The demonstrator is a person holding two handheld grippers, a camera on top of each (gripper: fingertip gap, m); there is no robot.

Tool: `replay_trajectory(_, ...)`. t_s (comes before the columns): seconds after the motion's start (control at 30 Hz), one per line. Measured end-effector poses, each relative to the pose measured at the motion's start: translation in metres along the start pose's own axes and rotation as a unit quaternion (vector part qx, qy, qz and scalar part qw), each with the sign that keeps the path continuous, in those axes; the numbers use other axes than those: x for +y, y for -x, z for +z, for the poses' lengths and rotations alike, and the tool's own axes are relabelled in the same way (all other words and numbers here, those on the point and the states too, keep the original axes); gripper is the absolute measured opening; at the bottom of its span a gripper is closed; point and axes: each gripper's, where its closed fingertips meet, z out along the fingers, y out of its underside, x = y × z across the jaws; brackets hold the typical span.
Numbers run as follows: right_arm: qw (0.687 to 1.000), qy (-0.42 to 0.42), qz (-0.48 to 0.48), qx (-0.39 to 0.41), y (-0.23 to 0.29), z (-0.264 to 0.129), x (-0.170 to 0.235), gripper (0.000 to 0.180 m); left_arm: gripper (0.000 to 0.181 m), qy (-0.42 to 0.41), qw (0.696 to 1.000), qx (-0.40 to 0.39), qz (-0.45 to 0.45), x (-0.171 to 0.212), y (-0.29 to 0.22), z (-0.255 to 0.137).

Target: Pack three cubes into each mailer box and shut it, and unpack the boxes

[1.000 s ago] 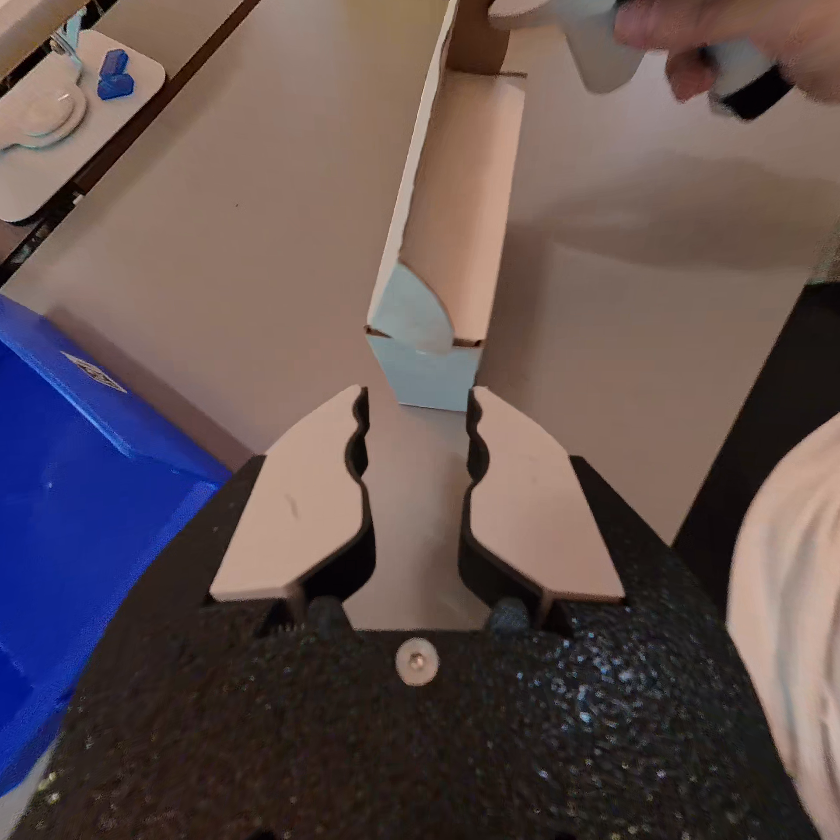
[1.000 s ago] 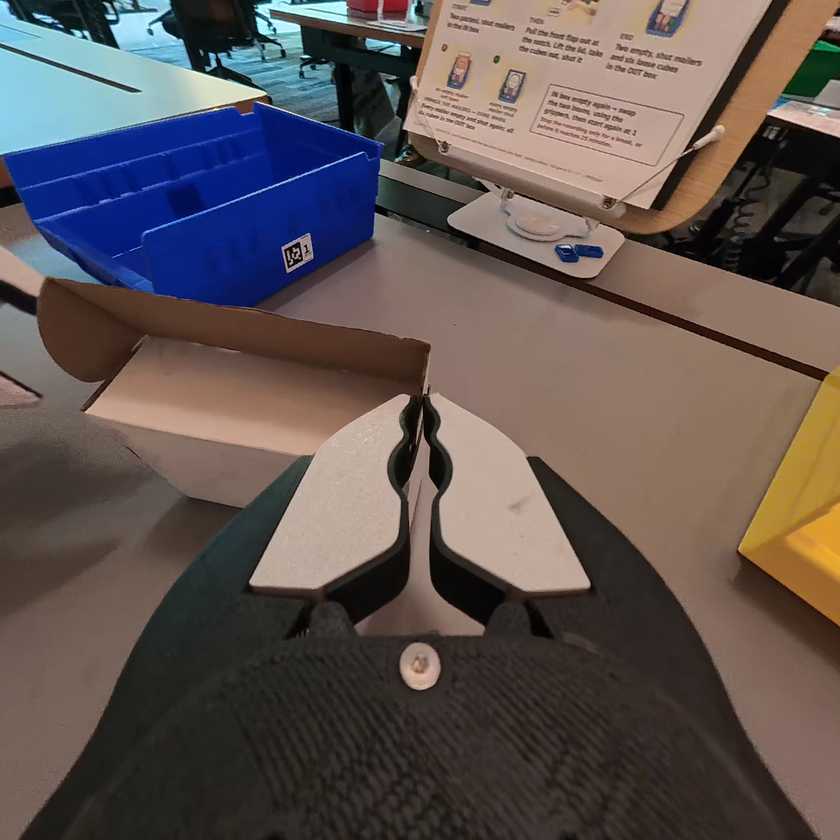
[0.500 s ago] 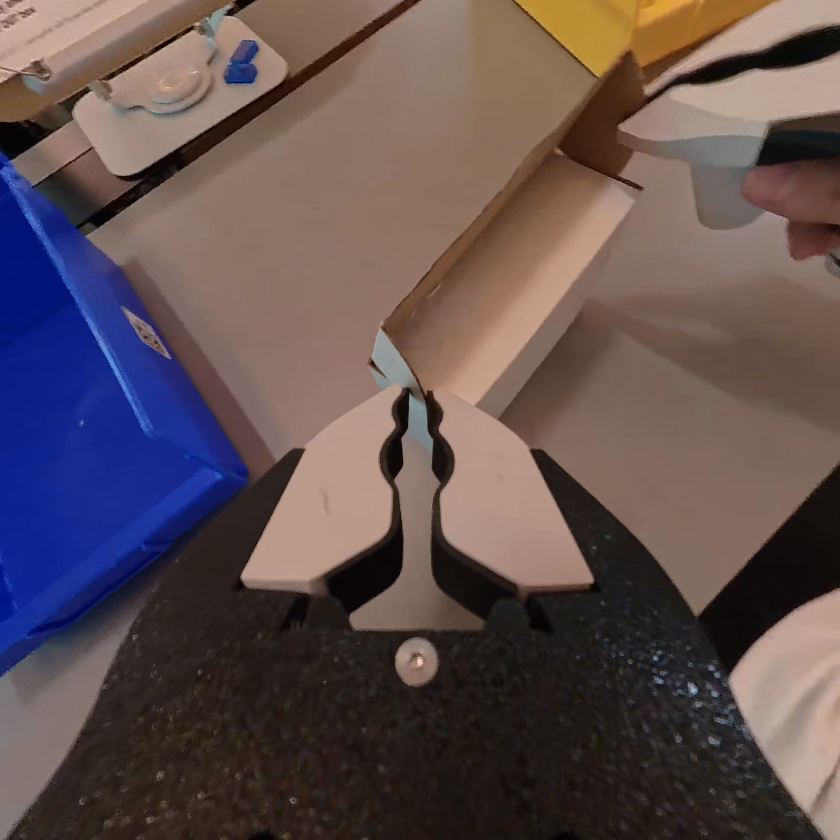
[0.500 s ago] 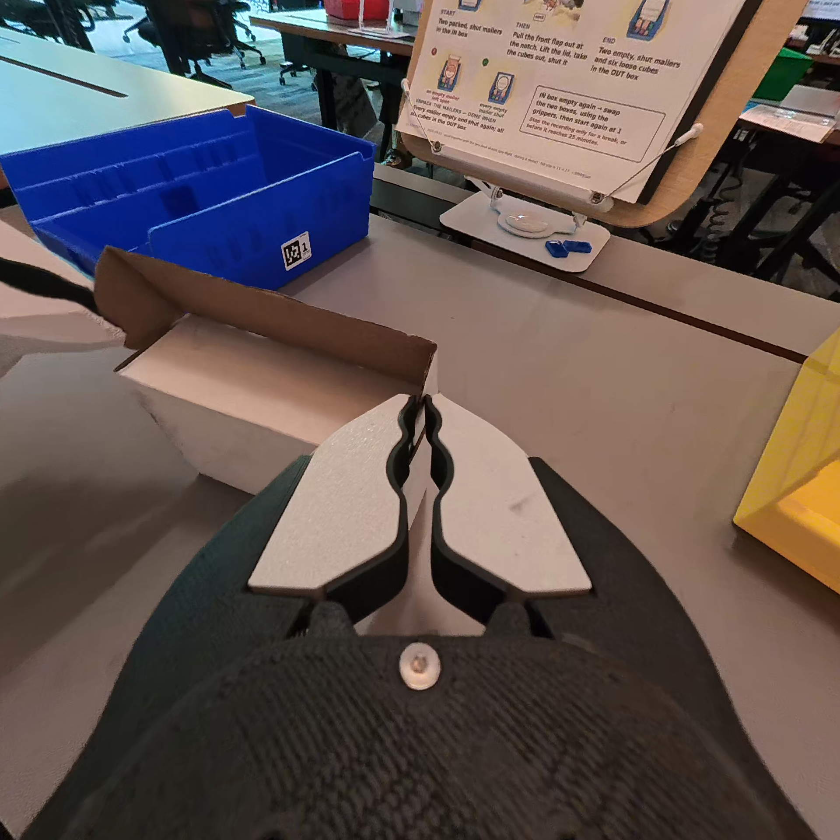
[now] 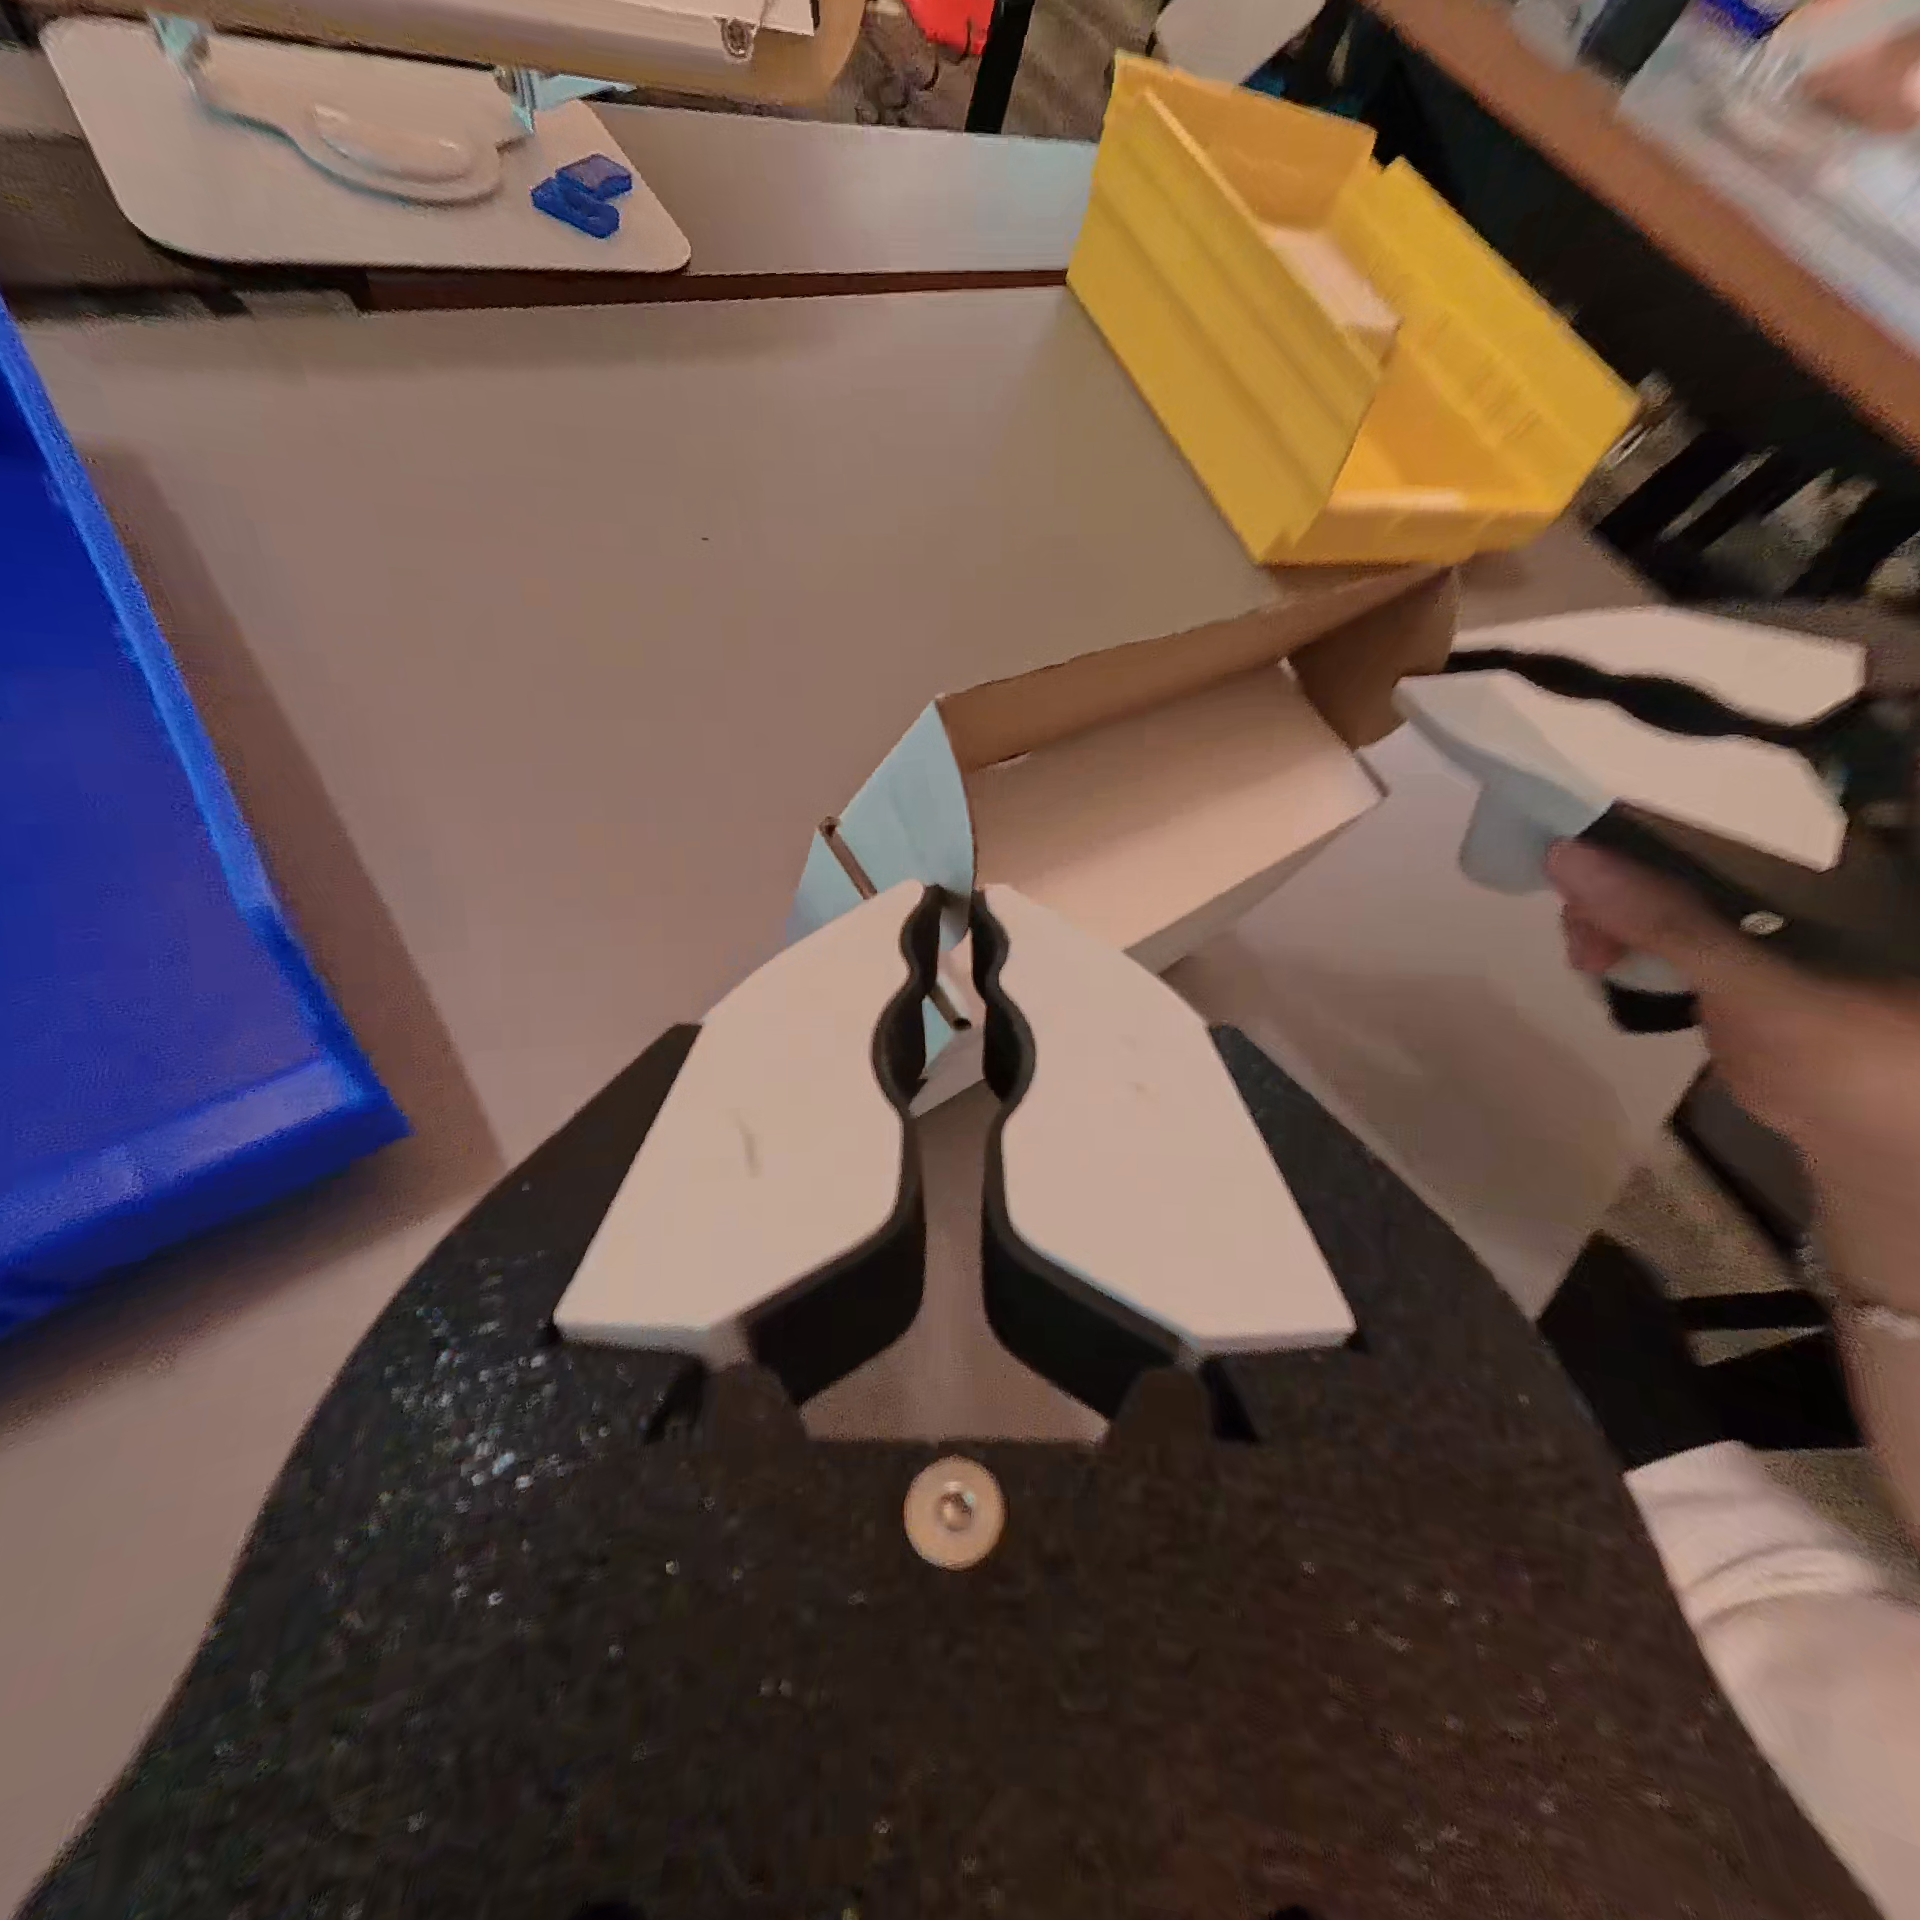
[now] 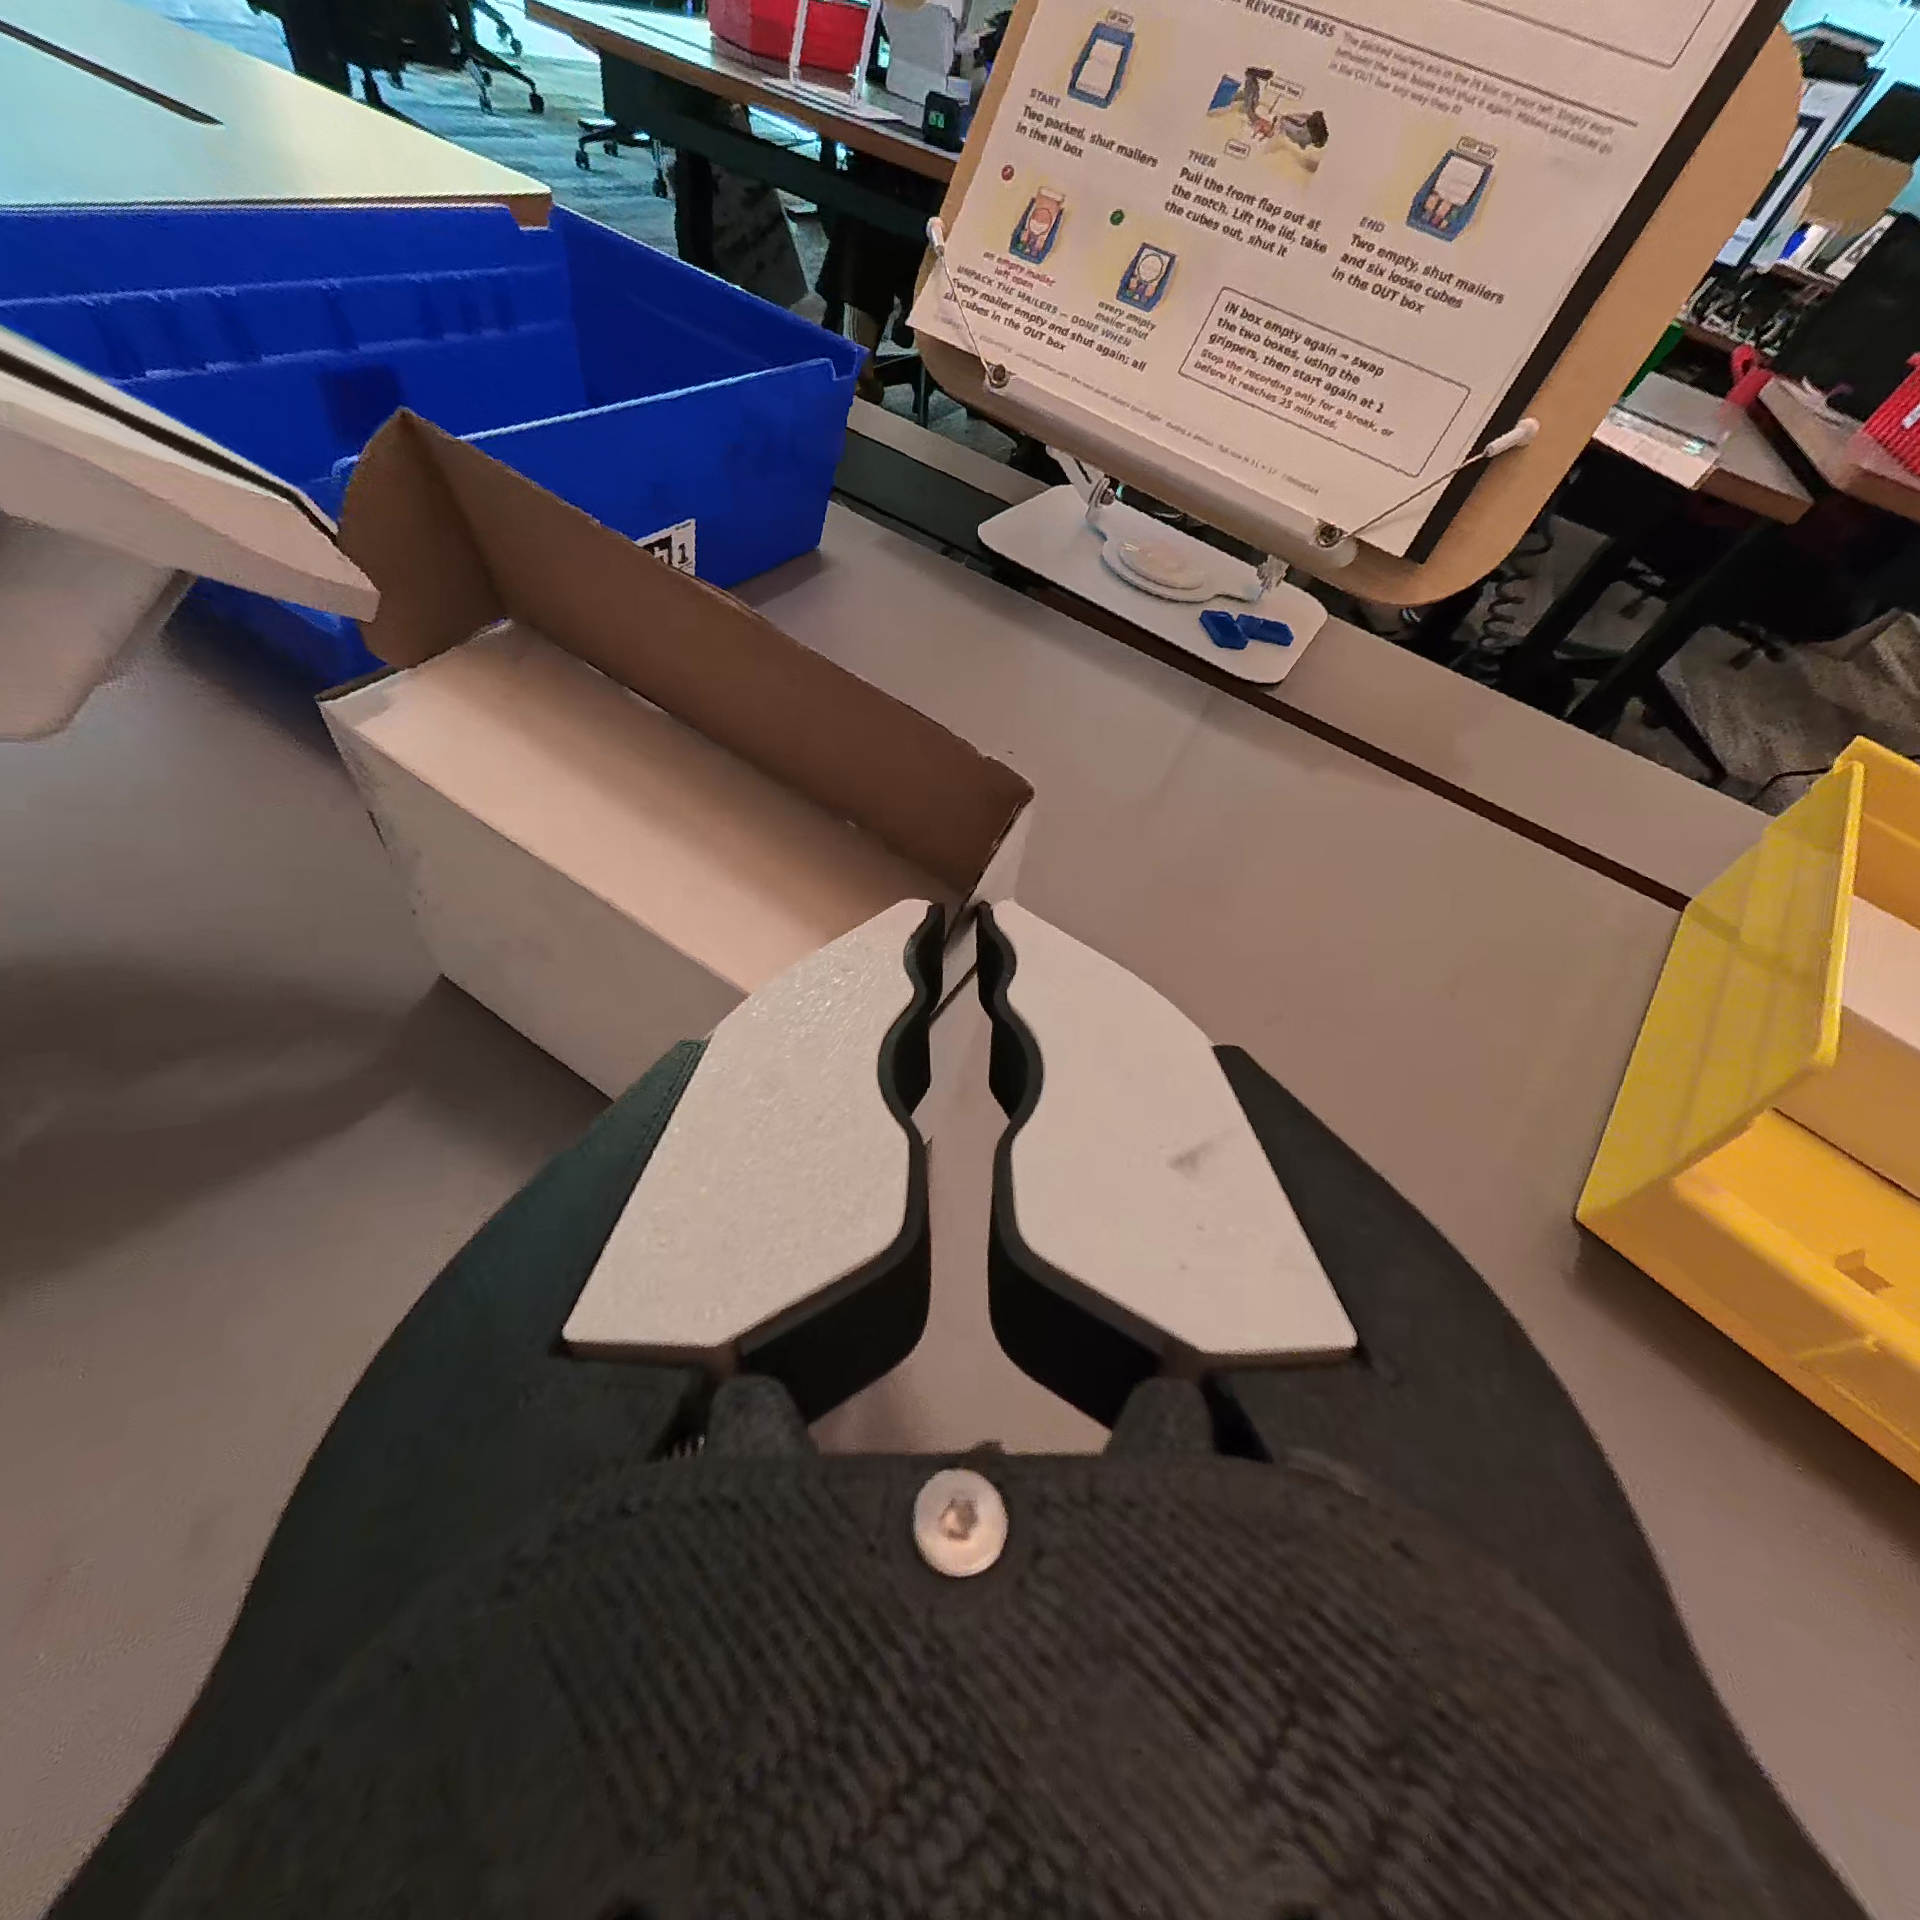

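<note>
White cardboard, brown on the inside, makes up the mailer box (image 6: 582,831), which sits on the grey table (image 6: 1299,935) between the two grippers with its lid raised; the opening shows only pale inner cardboard, and whether any cubes lie inside cannot be told. The left gripper (image 5: 954,906) has its jaws drawn nearly together on a thin flap at one end of the mailer box (image 5: 1143,821), the card edge running between the fingertips. The right gripper (image 6: 961,914) is likewise pinched almost closed on the corner flap at the opposite end, with only a narrow slit left between its pale fingers (image 6: 790,1122). From the left wrist view the right gripper (image 5: 1439,675) comes in from the right edge, held by a person's hand (image 5: 1704,997) with a white sleeve (image 5: 1787,1621) below it; from the right wrist view the left gripper (image 6: 353,566) reaches in from the left edge to the raised brown flap. A blue bin (image 6: 644,416) stands just behind the box on the left side; a yellow bin (image 6: 1745,1060) stands well apart on the right, with something pale inside it. Beyond the table edge a wooden board holding an instruction sheet (image 6: 1299,239) leans on a white stand (image 6: 1153,592), with two small blue pieces (image 6: 1242,629) on the stand's base.
</note>
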Motion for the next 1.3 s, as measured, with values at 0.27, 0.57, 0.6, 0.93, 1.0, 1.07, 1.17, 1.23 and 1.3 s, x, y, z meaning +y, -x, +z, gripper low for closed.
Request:
replay_trajectory(0.27, 1.0, -0.002, -0.02, 0.007, 0.002, -0.004, 0.001, 0.005, 0.004, 0.04, 0.993, -0.065, 0.086, 0.007, 0.0, -0.004)
replay_trajectory(0.57, 0.999, 0.012, -0.036, -0.004, 0.006, -0.004, 0.016, 0.005, 0.004, 0.077, 0.989, -0.063, 0.107, 0.02, 0.0, 0.0)
replay_trajectory(0.6, 0.999, 0.019, -0.04, -0.014, 0.007, -0.006, 0.017, 0.005, 0.005, 0.076, 0.989, -0.062, 0.11, 0.02, 0.0, 0.0)
replay_trajectory(0.93, 0.935, -0.002, -0.35, 0.053, -0.031, -0.002, -0.03, 0.001, 0.005, 0.072, 0.986, -0.061, 0.138, 0.02, 0.001, 0.001)
replay_trajectory(1.0, 0.906, 0.004, -0.419, 0.063, -0.027, 0.006, -0.03, 0.0, 0.006, 0.072, 0.984, -0.054, 0.155, 0.02, 0.0, -0.001)
replay_trajectory(1.07, 0.889, -0.001, -0.454, 0.059, -0.017, 0.01, -0.029, 0.0, 0.009, 0.075, 0.981, -0.057, 0.17, 0.02, 0.002, -0.003)
replay_trajectory(1.17, 0.868, -0.002, -0.49, 0.076, -0.016, 0.01, -0.029, 0.0, 0.01, 0.067, 0.983, -0.047, 0.166, 0.016, 0.003, -0.01)
replay_trajectory(1.23, 0.859, 0.005, -0.507, 0.069, -0.014, 0.009, -0.026, 0.0, 0.01, 0.057, 0.985, -0.028, 0.163, 0.012, 0.002, -0.017)
replay_trajectory(1.3, 0.856, 0.014, -0.513, 0.064, -0.011, 0.009, -0.022, 0.0, 0.008, 0.032, 0.981, -0.037, 0.186, 0.003, 0.006, -0.024)
